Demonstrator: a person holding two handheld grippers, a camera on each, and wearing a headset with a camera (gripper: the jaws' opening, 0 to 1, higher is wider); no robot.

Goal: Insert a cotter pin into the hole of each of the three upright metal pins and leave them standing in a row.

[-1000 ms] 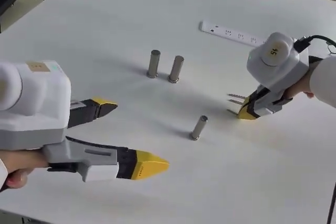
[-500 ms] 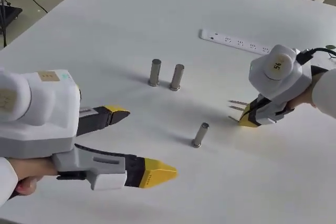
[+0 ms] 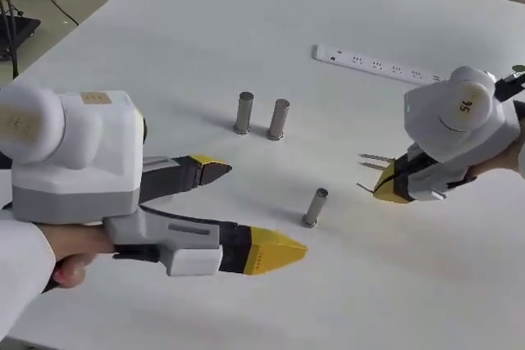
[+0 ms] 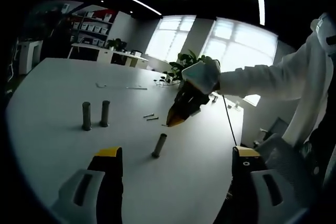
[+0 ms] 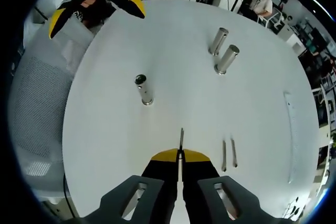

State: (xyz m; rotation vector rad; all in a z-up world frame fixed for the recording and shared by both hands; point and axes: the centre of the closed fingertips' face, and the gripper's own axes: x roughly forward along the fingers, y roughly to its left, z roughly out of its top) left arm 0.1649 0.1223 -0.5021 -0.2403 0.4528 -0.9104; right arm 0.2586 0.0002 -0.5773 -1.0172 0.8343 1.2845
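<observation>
Fingers (image 3: 275,250) of the left gripper (image 3: 264,209), grey with yellow tips, stand wide apart with nothing between them. Those of the right gripper (image 5: 180,157) are pressed together on a thin grey wire cotter pin (image 5: 181,140), which pokes forward past the yellow tips.

Everything sits on a broad white table (image 3: 164,30). Towards its far side lies a long white plastic power strip (image 3: 369,65). Two short, grey, cylindrical metal pins (image 3: 244,112) stand upright just beside each other in the middle. The lone metal pin (image 3: 314,206), of the same kind, stands well apart from them, nearer the person and between the two grippers. Two loose cotter pins (image 5: 223,156) lie flat and side by side on the table, just beside the right gripper's tips.

Over the last second the left gripper has come forward. Its lower yellow tip was well short of the lone metal pin and is now near it, with the spread unchanged. The right gripper keeps much the same place relative to that pin, its cotter pin still pinched. The cylinders and the loose cotter pins have not moved; the rest of the shift is the headset's.

I judge the left gripper is closing in to steady the lone metal pin for threading. No cylinder appears to carry a cotter pin yet, so all three remain to do. The cross holes are too small to make out.
</observation>
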